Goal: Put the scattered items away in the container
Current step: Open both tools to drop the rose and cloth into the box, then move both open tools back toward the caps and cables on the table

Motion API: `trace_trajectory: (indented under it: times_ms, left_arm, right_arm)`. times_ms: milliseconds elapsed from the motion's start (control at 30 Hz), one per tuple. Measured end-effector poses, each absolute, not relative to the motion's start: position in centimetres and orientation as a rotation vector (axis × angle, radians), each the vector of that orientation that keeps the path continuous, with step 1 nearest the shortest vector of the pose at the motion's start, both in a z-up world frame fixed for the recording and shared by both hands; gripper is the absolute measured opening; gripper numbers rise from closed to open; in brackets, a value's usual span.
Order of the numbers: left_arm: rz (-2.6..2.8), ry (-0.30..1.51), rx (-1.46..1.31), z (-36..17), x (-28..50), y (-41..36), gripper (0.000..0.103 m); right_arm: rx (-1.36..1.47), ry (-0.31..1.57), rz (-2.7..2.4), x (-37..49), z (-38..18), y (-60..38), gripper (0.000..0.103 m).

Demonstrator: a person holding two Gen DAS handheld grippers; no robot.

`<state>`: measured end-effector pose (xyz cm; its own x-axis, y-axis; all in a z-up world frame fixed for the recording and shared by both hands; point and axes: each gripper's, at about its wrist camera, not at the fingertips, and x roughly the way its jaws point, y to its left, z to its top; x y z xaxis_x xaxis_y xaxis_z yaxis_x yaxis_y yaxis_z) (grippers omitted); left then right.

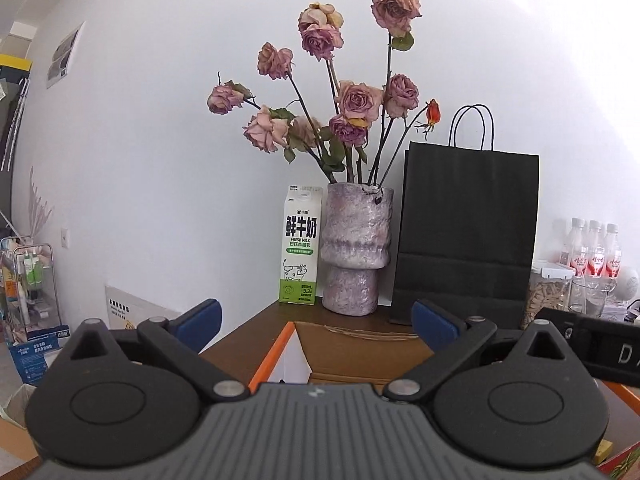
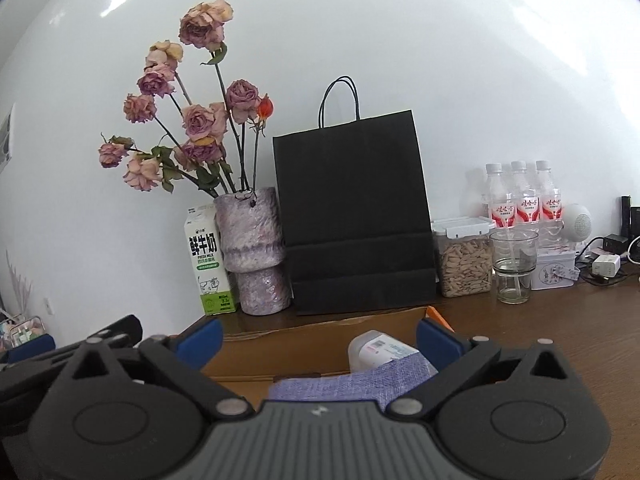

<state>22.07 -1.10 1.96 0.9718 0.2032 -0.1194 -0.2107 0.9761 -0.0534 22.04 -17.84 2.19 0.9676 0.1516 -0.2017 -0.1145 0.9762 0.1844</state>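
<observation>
We note the back edge of the table fully occupied along the wall: milk carton at the left corner, vase, black paper bag, seed jar, glass, tin and bottles. The open cardboard box takes the near middle. We find bare tabletop to the right of the box, in front of the jar and glass. Dried roses overhang the left corner.

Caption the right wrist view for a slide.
Open right gripper over a cardboard box holding a purple cloth and white container.
</observation>
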Motion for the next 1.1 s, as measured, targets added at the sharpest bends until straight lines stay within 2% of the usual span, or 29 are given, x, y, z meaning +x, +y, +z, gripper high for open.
trace_trajectory:
  times_ms: [1100]
  left_arm:
    - [0.182,0.15,0.015,0.1,20.0,-1.5,0.103]
  right_arm:
    - [0.061,0.286,0.089,19.1,1.5,-18.0,0.103]
